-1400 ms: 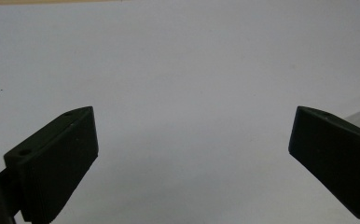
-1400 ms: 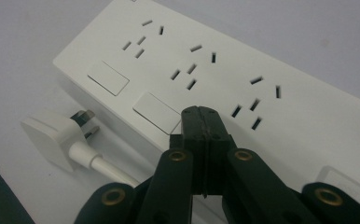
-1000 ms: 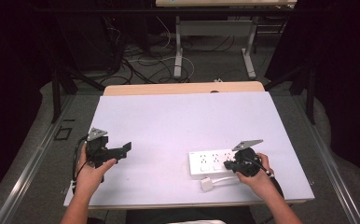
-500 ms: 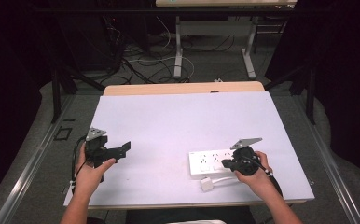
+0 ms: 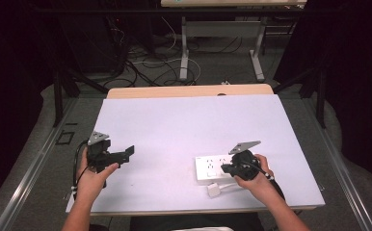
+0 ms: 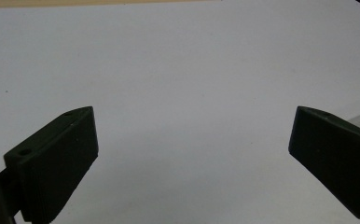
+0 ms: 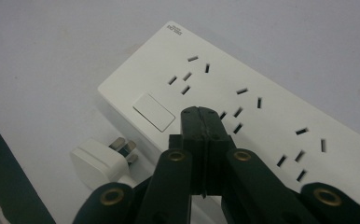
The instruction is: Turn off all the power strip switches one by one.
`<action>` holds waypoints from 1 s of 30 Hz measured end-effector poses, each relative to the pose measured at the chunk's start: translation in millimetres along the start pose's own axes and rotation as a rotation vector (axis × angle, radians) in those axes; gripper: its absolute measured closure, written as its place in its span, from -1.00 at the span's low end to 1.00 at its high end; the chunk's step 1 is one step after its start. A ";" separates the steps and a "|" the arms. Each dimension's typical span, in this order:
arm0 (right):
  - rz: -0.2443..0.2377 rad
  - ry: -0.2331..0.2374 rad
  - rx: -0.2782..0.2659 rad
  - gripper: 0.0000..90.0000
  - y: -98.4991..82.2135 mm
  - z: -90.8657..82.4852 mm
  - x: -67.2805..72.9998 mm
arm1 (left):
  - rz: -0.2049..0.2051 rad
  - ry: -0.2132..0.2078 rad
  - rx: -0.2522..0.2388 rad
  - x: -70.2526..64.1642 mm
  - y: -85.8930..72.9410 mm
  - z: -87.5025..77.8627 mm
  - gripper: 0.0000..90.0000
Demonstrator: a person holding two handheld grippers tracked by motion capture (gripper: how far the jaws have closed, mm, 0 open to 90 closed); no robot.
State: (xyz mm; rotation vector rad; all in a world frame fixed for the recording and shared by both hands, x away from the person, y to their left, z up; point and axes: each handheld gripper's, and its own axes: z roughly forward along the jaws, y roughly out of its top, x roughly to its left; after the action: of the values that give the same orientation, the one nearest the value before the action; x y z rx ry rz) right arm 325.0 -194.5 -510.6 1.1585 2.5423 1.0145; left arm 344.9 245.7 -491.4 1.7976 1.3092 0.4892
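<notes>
White sheeting covers the bench [image 5: 184, 125], with a strip of bare wood showing along its far edge. At the left, the person's left hand [image 5: 91, 178] holds the left hand-held gripper [image 5: 126, 154] just above the near-left part of the bench; a grey three-cornered plate sits on top of it and a black cable loops down beside the wrist. In the left gripper view its jaws stand wide apart with plain white surface between them, and a pale grey corner shows behind the right-hand jaw.

Further right, near the front edge, a white power strip [image 5: 213, 167] lies flat on the bench. In the right gripper view it [image 7: 243, 98] shows a blank rectangular switch at one end, rows of dark socket slots, and small print at its far corner. A white plug [image 5: 214, 190] lies just in front of the strip, its metal prongs [image 7: 124, 148] pointing toward the strip's side.

At the right, the right hand [image 5: 256, 180] holds the right hand-held gripper [image 5: 225, 168] over the strip. Its jaws are pressed together with nothing between them, tips [image 7: 201, 116] over the strip's top face beside the switch.
</notes>
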 end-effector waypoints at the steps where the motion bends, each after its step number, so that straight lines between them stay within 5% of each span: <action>1: -0.006 0.001 0.001 1.00 0.2 0.2 0.1 | 0.001 0.001 -0.002 0.1 0.1 0.0 -0.97; 30: -0.014 0.024 0.040 1.00 -2.9 12.2 4.0 | 0.002 0.003 -0.001 0.4 -0.4 0.5 -0.97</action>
State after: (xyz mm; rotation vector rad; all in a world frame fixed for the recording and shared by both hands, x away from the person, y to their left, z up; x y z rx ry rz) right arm 325.5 -186.7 -521.2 1.1433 2.5965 0.9847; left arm 345.2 245.9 -492.1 1.7981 1.3087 0.4940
